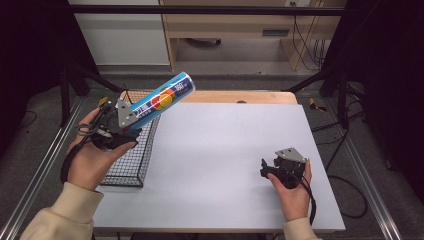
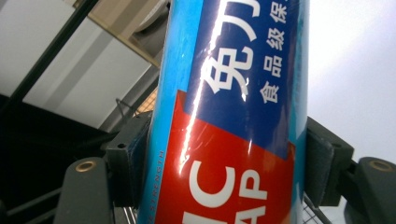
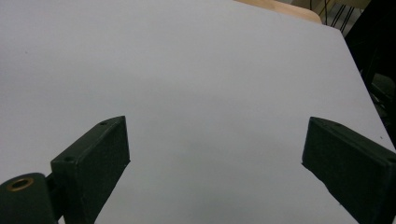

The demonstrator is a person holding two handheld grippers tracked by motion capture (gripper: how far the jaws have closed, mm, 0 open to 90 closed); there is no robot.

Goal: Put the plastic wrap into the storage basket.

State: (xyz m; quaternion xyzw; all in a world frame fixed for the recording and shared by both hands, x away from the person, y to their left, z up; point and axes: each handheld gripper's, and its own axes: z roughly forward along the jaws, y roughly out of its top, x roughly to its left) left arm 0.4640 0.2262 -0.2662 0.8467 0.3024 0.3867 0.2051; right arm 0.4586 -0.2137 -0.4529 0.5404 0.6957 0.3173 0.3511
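Observation:
A long blue tube (image 1: 162, 99) with red and orange print is held in the air over the wire basket (image 1: 131, 160), tilted up toward the far right. My left gripper (image 1: 131, 120) is shut on its lower end. In the left gripper view the blue and red tube (image 2: 233, 116) fills the gap between both black pads, which press on its sides. My right gripper (image 1: 267, 167) rests low over the white sheet at the right, held in a hand. In the right gripper view its jaws stand wide apart, the right gripper (image 3: 215, 149) open over bare white sheet (image 3: 196, 70).
The black wire basket stands at the table's left edge. A white sheet (image 1: 225, 150) covers most of the wooden table (image 1: 240, 96). Dark frame legs and cables lie on the floor around the table, and a wooden desk stands behind it.

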